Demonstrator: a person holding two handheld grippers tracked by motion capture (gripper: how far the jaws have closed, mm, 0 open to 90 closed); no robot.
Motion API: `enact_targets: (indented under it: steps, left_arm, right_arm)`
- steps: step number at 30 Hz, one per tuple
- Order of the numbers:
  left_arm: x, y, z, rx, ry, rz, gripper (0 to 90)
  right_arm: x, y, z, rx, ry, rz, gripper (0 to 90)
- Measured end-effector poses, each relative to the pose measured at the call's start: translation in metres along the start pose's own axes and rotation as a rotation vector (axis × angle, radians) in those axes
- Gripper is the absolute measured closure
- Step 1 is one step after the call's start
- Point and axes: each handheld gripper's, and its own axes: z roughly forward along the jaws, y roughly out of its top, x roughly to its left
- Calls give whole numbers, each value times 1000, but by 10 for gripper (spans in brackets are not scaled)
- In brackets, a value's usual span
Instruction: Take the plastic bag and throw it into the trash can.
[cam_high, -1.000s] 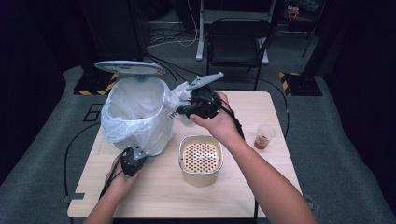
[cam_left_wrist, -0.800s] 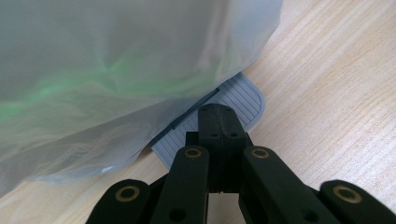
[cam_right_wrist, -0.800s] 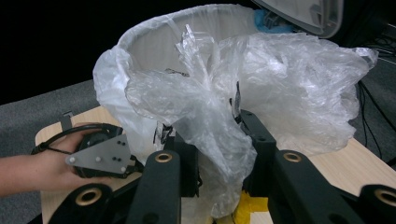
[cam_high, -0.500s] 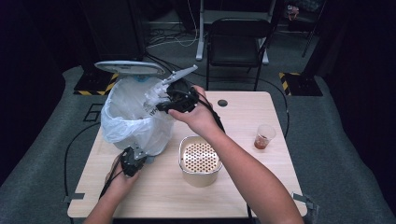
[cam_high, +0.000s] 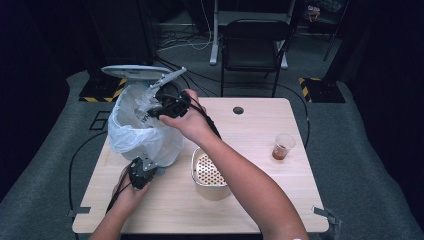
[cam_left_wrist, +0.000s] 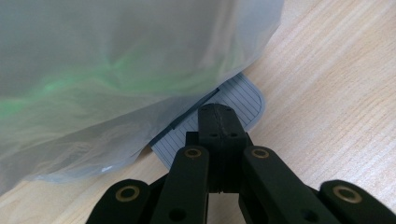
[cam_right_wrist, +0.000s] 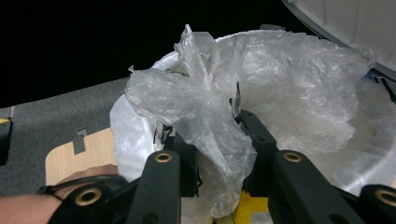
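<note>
Taking the lined bin (cam_high: 142, 132) as the landmark: nearest to me, at its foot on the person's side, the left gripper (cam_left_wrist: 218, 122) rests with its jaws clenched together on nothing, the tips lying on the ribbed grey pedal (cam_left_wrist: 243, 100) that pokes out from under the bin's base, just where the liner's hem drapes onto the wooden table (cam_high: 260, 195). To the bin's right, just beside it, stands a tan round container with a perforated top (cam_high: 209, 175), and well apart on that side a small clear cup (cam_high: 283, 146) with something reddish in it. Up at the bin's mouth, under the raised lid (cam_high: 135, 72), the right gripper (cam_right_wrist: 212, 142) grips a bunched wad of clear plastic bag (cam_right_wrist: 201, 105), crumpled film pinched between its jaws over the opening. That wad looks feather-light, limp and slick; I judge it will sag, slither and cling rather than hold a shape, and thin film can tear on a hard edge. The best hold seems to be the gathered, thickest part of the bundle, not a loose single-layer flap, with the pinch kept firm because so little friction holds it.
</note>
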Motion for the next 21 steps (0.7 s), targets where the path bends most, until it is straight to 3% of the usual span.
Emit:
enact_targets:
  steps: [7,8,10,15,16,20,21]
  left_arm:
    - [0,-1,1,-22,9,-9,900]
    - [2,-1,0,-6,-11,3,900]
    - [1,-1,0,-5,-13,-8,900]
    - [0,-2,2,-31,13,-7,900]
    - [1,-1,0,-11,-11,-6,900]
    - [0,0,2,-28,-19,-17,900]
    - [-3,1,4,-36,-17,-4,900]
  right_arm:
    - [-2,6,20,-1,-23,9,714]
    - [-3,7,22,-3,-23,-2,713]
    - [-3,8,24,0,-29,8,713]
    - [-7,10,38,2,-66,4,703]
    - [-8,10,40,2,-69,4,700]
    - [-10,9,46,8,-83,5,676]
    - [-10,9,49,23,-99,13,652]
